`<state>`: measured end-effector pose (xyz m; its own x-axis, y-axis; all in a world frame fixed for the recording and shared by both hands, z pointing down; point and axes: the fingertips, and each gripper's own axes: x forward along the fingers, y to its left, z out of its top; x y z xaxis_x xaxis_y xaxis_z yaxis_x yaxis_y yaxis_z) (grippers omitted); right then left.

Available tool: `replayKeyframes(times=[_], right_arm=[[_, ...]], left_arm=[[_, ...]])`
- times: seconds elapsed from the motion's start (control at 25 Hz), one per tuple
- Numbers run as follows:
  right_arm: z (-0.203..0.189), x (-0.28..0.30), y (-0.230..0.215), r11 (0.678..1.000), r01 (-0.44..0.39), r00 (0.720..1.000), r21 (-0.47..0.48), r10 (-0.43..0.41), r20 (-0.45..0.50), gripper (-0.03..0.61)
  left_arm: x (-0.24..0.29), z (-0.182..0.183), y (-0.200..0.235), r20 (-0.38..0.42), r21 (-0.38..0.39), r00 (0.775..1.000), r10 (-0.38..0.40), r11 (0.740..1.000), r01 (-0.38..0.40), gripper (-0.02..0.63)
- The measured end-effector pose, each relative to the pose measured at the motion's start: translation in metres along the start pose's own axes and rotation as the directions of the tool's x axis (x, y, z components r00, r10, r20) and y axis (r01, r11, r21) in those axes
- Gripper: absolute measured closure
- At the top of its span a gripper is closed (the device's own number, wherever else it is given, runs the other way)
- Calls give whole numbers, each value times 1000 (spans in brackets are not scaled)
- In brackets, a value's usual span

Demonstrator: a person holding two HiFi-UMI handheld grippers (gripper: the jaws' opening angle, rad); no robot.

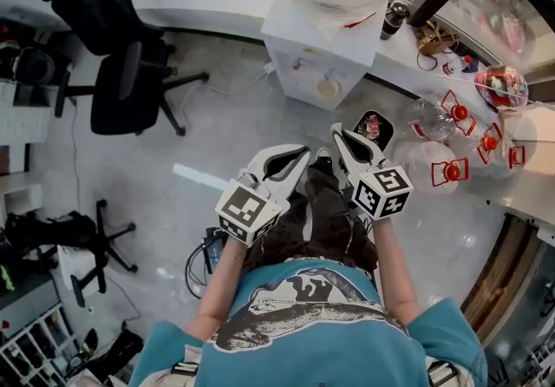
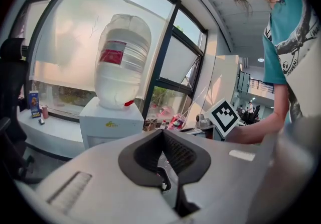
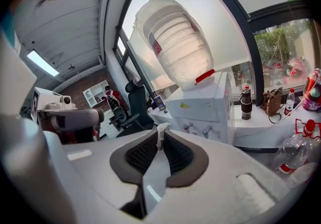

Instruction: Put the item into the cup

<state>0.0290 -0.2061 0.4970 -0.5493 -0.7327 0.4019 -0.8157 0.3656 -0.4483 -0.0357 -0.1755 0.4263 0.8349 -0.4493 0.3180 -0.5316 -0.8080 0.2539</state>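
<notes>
Both grippers are held out in front of the person's body, above the floor, pointing toward the water dispenser point(image 1: 316, 55). My right gripper point(image 1: 336, 130) is shut on a small white item point(image 3: 160, 128), which sticks out just past the pad tips in the right gripper view. My left gripper point(image 1: 303, 151) is to its left; in the left gripper view its pads point(image 2: 150, 150) meet at the tips with nothing held. I cannot make out a cup for certain. A small black container point(image 1: 373, 127) with coloured contents stands on the floor just beyond the right gripper.
The dispenser carries a big upturned bottle point(image 3: 175, 42). A dark flask point(image 1: 395, 16) stands on the counter beside it. Clear plastic bottles point(image 1: 431, 116) with red caps crowd the white table point(image 1: 520, 194) at the right. A black office chair point(image 1: 130, 86) stands at the left.
</notes>
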Motion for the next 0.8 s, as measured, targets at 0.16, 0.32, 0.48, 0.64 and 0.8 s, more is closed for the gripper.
replayKeyframes(times=[0.16,0.32,0.48,0.64,0.8], right_arm=[[-6,28,-30,1000,20,1000,-1,-20,-4,545],[-24,58,-62,998,57,998,10,-57,-12,545],[-48,88,-91,996,83,996,9,-83,-36,545],[-70,116,-122,994,110,993,4,-109,-39,545],[-92,142,-148,990,141,988,0,-141,-56,545]], left_arm=[[19,-3,11,-32,21,999,0,1000,0,600],[38,-9,27,-33,38,999,0,999,2,600],[54,-18,43,-28,25,1000,4,1000,-4,600],[66,-34,57,-28,-1,1000,9,1000,-9,600],[77,-53,65,-42,0,999,-2,1000,2,600]])
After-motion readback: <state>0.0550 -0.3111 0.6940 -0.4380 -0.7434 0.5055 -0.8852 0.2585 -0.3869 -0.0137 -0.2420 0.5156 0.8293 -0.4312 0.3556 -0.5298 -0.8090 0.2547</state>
